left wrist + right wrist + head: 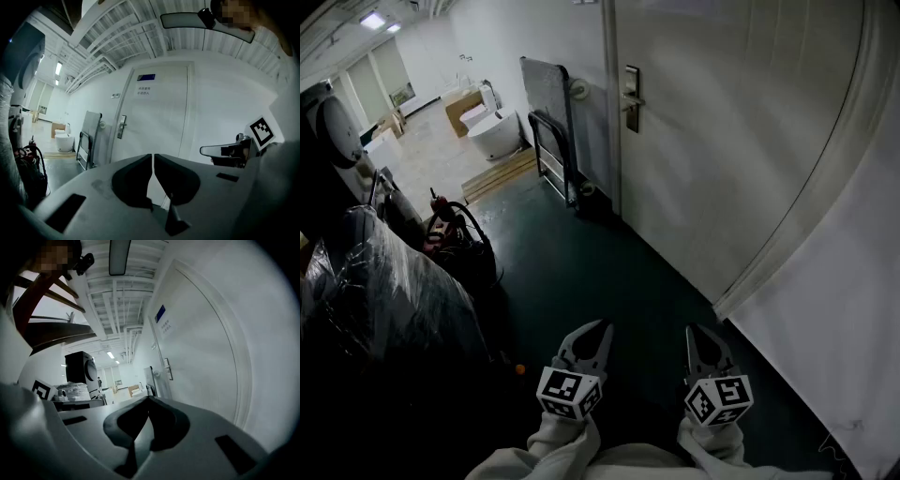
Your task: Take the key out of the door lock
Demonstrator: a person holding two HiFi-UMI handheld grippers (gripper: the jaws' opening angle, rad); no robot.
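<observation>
The white door (741, 122) stands shut ahead and to the right. Its metal lock plate with a lever handle (631, 97) is far from both grippers, and I cannot make out a key on it at this distance. The left gripper view shows the same plate (122, 126) small, as does the right gripper view (168, 369). My left gripper (600, 327) and right gripper (694, 332) hang side by side low over the dark floor, pointing at the door. The left gripper (153, 155) and the right gripper (149, 398) are both shut with nothing between the jaws.
A folded hand trolley (548, 122) leans on the wall left of the door. A white toilet (492, 127) stands on boards beyond it. A plastic-wrapped heap (384, 291) and tangled cables (455, 234) crowd the left. A white sheet (834, 328) hangs at the right.
</observation>
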